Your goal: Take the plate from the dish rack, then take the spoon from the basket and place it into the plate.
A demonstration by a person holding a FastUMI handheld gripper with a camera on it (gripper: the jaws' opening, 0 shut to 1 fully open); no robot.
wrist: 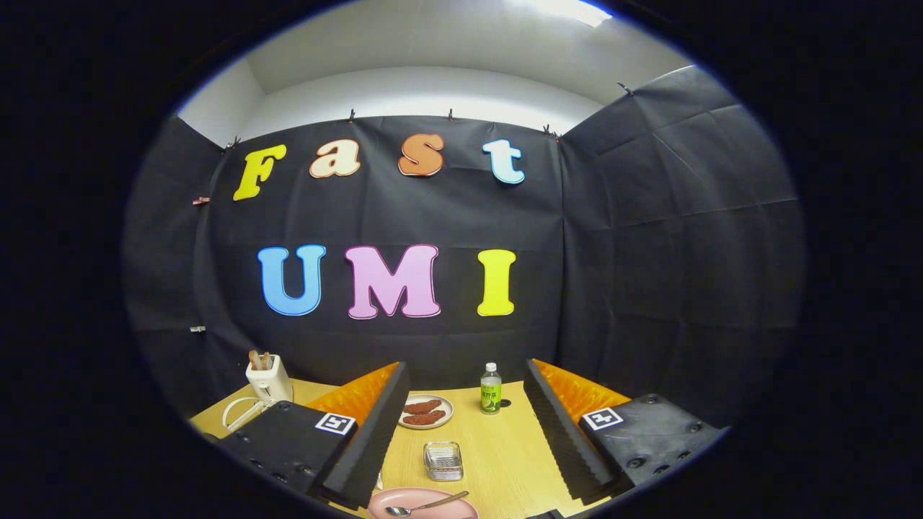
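A pink plate [422, 504] lies on the wooden table just below and between my fingers, at the near edge. A metal spoon [425, 505] rests across it, bowl to the left, handle pointing right. A small wire basket [443, 461] stands on the table just ahead of the plate, between the fingers. My gripper [469, 432] is open, raised above the table, with its fingers spread wide and nothing held between them.
Farther back sit a beige plate with two brown food pieces [425, 411] and a green-labelled bottle [491, 388]. A white toaster [268, 380] with a cord stands at the far left of the table [505, 447]. Black cloth walls close the booth behind.
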